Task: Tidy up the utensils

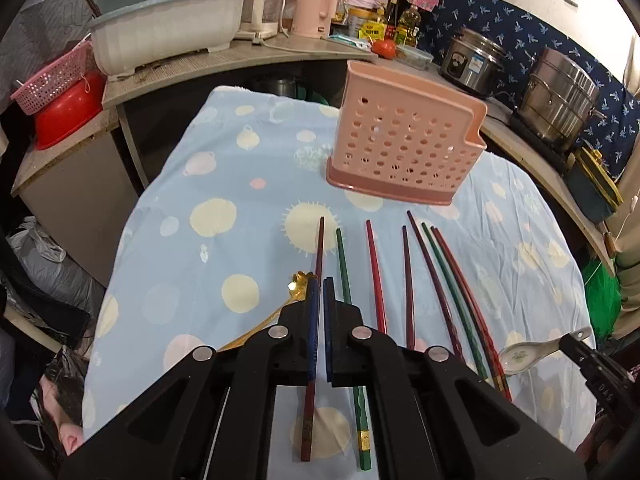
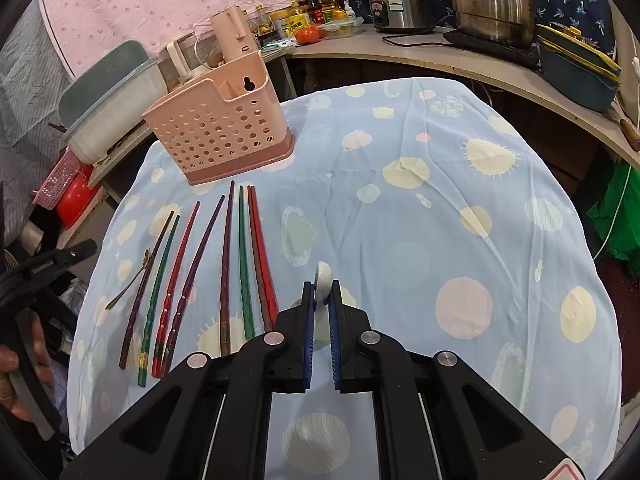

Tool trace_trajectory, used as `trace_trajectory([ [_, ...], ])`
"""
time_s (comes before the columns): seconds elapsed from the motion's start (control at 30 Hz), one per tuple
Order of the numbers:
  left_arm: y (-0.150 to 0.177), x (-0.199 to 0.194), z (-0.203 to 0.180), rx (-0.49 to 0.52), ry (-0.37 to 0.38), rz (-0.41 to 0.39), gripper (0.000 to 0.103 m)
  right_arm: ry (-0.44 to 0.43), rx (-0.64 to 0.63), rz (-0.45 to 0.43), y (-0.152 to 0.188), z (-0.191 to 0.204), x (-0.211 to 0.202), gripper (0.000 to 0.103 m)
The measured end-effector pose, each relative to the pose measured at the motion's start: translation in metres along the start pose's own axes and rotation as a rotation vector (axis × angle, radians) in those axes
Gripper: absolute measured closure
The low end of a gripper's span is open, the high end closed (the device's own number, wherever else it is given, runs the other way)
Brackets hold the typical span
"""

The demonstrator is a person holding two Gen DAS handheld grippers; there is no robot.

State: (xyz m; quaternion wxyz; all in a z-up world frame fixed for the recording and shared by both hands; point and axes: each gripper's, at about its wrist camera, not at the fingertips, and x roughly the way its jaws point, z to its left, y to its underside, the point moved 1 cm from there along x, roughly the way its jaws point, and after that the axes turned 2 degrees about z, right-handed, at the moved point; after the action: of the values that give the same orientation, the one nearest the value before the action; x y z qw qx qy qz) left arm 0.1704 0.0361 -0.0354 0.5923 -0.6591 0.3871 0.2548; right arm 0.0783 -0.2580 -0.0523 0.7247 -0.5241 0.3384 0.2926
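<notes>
1. The pink utensil holder (image 1: 404, 148) stands upright on the blue spotted cloth (image 1: 208, 184) that covers the worktop; it serves here as the landmark.
2. A row of chopsticks (image 2: 224, 272) lies flat on the cloth just in front of the holder, side by side, some touching and some apart. Their long axes run toward the holder, thin tips nearest it and thick decorated ends farthest from it.
3. The dark red chopstick (image 1: 318, 256) at the left end of the row lies the same way, tip toward the holder. In the left wrist view it passes between the left gripper (image 1: 322, 284) fingers (image 1: 313, 320), which are nearly closed around it.
4. A green chopstick (image 1: 344, 276) lies just to the right of that one, outside the fingers.
5. A gold spoon (image 1: 298, 282) lies left of the row, bowl toward the holder, handle slanting away to the left.
6. The white ceramic spoon (image 2: 323, 280) sits in front of the holder and to the right of the row. Its long axis points away from the right gripper (image 2: 322, 286), whose fingers (image 2: 307, 320) stand narrow and clamp the spoon between the blue pads.
7. In the left wrist view the spoon's bowl (image 1: 514, 358) faces the chopstick row while its handle sits in the right gripper.
</notes>
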Motion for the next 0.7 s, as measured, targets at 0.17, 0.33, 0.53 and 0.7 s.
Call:
trace_trajectory([
  [0.17, 0.003, 0.021, -0.001, 0.005, -0.017, 0.026, 0.070, -0.014, 0.017, -0.013, -0.003, -0.001, -0.001, 0.096],
  [0.33, 0.000, 0.047, -0.002, 0.006, -0.015, 0.061, 0.068, -0.040, 0.025, -0.041, -0.016, 0.005, -0.006, 0.096],
  [0.53, -0.003, 0.078, -0.004, 0.015, -0.023, 0.098, 0.071, -0.065, 0.022, -0.047, -0.028, 0.011, -0.002, 0.096],
  [0.7, -0.002, 0.090, 0.000, 0.014, -0.025, 0.121, 0.091, -0.079, 0.024, -0.047, -0.034, 0.014, 0.001, 0.096],
])
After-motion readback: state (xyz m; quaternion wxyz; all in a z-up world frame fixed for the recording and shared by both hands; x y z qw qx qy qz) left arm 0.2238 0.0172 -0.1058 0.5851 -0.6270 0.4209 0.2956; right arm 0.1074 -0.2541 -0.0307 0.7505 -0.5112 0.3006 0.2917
